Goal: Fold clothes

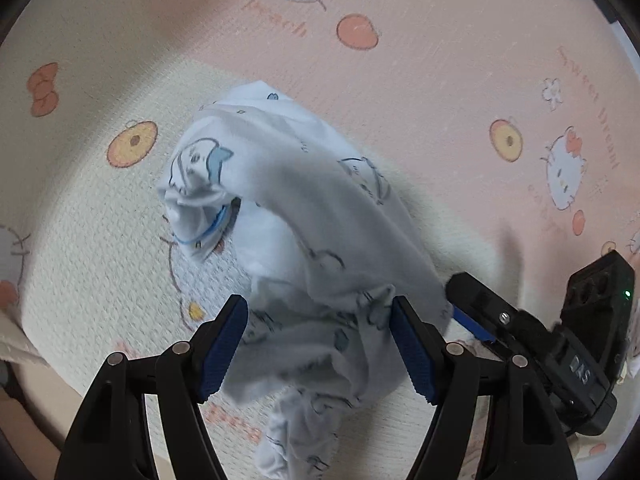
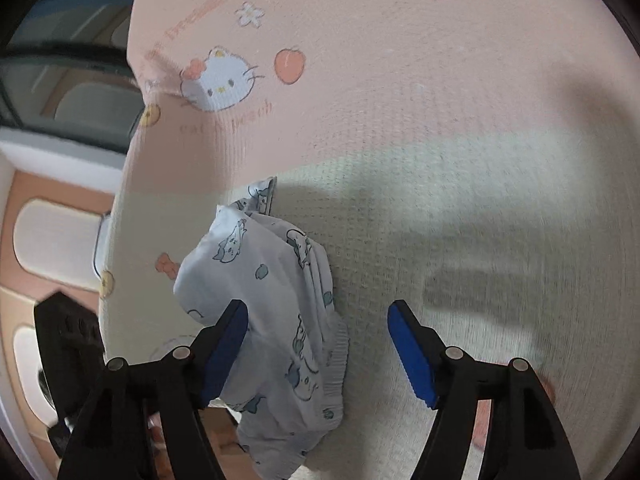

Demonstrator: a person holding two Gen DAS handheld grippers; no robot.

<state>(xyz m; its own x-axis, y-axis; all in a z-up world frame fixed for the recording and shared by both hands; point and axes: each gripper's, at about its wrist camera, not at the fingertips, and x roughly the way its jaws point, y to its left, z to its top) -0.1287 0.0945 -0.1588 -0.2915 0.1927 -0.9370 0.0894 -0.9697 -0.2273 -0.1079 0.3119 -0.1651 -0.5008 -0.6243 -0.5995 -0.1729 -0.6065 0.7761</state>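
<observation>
A small light-blue garment (image 1: 304, 240) with printed cartoon animals lies crumpled on a pink and cream Hello Kitty blanket (image 1: 440, 80). My left gripper (image 1: 320, 344) is open, its blue pads either side of a bunched part of the cloth without closing on it. In the right wrist view the garment (image 2: 276, 304) hangs over the blanket's near-left edge, its ribbed hem at the right. My right gripper (image 2: 320, 348) is open; its left finger (image 2: 224, 344) overlaps the cloth and its right finger is over bare blanket. The right gripper's black body shows at the lower right of the left wrist view (image 1: 560, 340).
The blanket (image 2: 440, 160) covers a raised surface whose edge runs down the left of the right wrist view. Beyond that edge are the floor, orange and white furniture panels (image 2: 48, 240) and a black device (image 2: 68, 344).
</observation>
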